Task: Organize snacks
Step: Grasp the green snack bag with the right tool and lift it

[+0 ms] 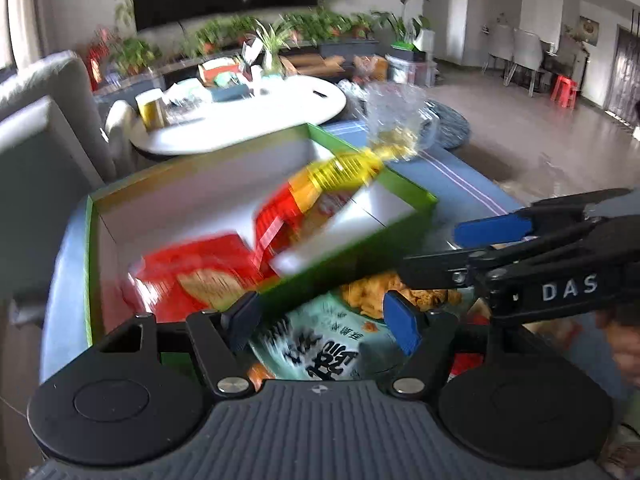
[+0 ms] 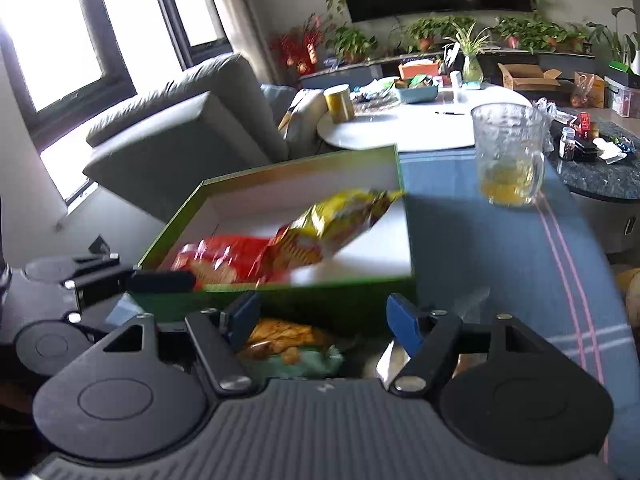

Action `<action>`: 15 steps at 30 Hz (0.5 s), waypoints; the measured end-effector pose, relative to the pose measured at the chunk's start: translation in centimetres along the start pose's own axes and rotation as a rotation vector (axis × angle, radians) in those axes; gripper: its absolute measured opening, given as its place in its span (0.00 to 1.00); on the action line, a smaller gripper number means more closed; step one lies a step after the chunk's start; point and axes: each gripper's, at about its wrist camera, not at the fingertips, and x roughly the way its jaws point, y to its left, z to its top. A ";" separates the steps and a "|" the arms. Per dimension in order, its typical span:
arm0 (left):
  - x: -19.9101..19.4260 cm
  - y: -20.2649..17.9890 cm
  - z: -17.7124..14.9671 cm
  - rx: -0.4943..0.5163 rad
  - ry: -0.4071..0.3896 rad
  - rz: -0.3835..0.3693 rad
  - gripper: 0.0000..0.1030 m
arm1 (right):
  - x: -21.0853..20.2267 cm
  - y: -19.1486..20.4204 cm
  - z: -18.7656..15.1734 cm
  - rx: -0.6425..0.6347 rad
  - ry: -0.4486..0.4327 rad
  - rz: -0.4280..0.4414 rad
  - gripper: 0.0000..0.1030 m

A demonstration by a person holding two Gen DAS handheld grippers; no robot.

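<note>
inside the green box [image 2: 360,308] — red [image 2: 224,258] and yellow bags [image 2: 340,220].

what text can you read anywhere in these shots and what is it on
"DAS": white letters on the black body of the right gripper, seen from the left wrist.
Large dark characters on the teal snack bag: too blurred to read.
Print on the red snack bag and the yellow snack bag in the green box: blurred, unreadable.

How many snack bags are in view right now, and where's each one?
3. A red bag lies in the green box, a yellow and red bag leans on it there, and a teal bag sits outside, under the box's near wall. Others may be hidden.
</note>
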 end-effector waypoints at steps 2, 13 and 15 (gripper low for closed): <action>-0.5 -0.3 -0.9 -0.012 0.010 -0.023 0.64 | -0.3 0.2 -0.7 0.021 0.019 0.016 0.77; -1.5 0.5 -3.0 -0.072 0.016 -0.057 0.64 | -0.3 1.0 -1.7 0.049 0.068 0.039 0.77; -1.4 0.6 -3.0 -0.070 0.012 -0.058 0.64 | -0.3 0.9 -1.4 0.052 0.057 0.035 0.77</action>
